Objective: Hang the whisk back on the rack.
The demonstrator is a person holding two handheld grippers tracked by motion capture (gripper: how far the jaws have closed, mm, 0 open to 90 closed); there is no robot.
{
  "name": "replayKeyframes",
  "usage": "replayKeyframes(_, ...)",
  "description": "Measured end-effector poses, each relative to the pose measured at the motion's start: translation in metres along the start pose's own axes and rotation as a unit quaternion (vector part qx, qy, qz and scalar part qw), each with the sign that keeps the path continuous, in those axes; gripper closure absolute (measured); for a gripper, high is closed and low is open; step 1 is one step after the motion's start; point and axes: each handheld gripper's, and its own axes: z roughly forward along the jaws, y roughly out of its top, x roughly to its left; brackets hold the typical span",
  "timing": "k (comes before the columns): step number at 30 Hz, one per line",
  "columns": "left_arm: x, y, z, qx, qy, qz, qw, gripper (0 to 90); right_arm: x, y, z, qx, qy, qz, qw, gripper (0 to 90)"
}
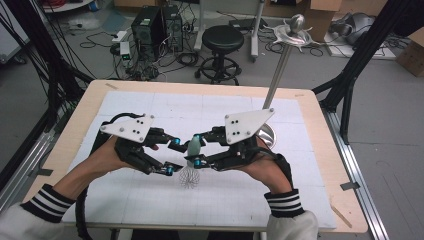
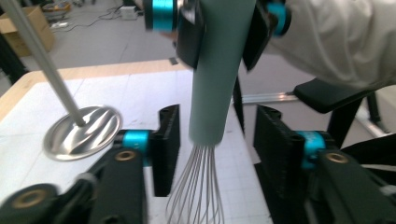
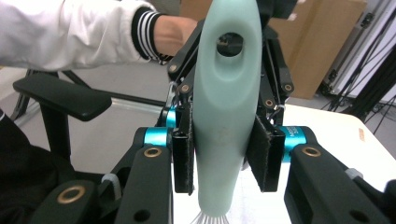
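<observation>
A whisk with a mint-green handle (image 1: 194,146) hangs upright over the middle of the white mat, its wire loops (image 1: 190,177) pointing down. My right gripper (image 1: 198,149) is shut on the handle; its pads (image 3: 264,158) press both sides of the handle (image 3: 226,102). From the left, my left gripper (image 1: 175,157) reaches the same whisk. In the left gripper view its jaws stand on either side of the handle's lower end (image 2: 212,93) with a gap on each side, so it is open, and the wires (image 2: 198,186) fan out below.
A metal stand with a round shiny base (image 1: 266,134) and a slanted pole (image 1: 280,70) is just behind my right hand. The white gridded mat (image 1: 150,105) covers most of the wooden table. A black stool (image 1: 222,37) stands on the floor beyond.
</observation>
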Motion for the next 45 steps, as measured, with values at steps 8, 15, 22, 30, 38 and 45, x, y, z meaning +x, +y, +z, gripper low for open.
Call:
replayKeyframes(8,-0.003,-0.004,-0.002,0.023,0.032,-0.007,0.9992,30.9,-0.001,0.000,-0.013,-0.001,-0.015,0.022,0.9996,66.0)
replayKeyframes(15,-0.003,-0.008,-0.007,0.035,0.052,-0.026,0.9977,14.4,-0.002,-0.001,-0.027,0.001,-0.031,0.047,0.9984,66.0)
replayKeyframes(22,-0.002,-0.015,-0.017,0.047,0.088,-0.047,0.9939,1.7,-0.002,-0.002,-0.047,0.003,-0.057,0.066,0.9962,66.1)
replayKeyframes(30,-0.002,-0.028,-0.032,0.054,0.119,-0.062,0.9895,1.7,-0.004,-0.001,-0.073,0.009,-0.084,0.083,0.9930,66.1)
replayKeyframes(38,-0.010,-0.048,-0.049,0.058,0.152,-0.073,0.9839,1.7,-0.003,-0.007,-0.108,0.021,-0.124,0.108,0.9863,66.0)
replayKeyframes(45,-0.011,-0.060,-0.065,0.055,0.173,-0.082,0.9800,1.7,-0.006,-0.011,-0.136,0.027,-0.147,0.123,0.9811,66.1)
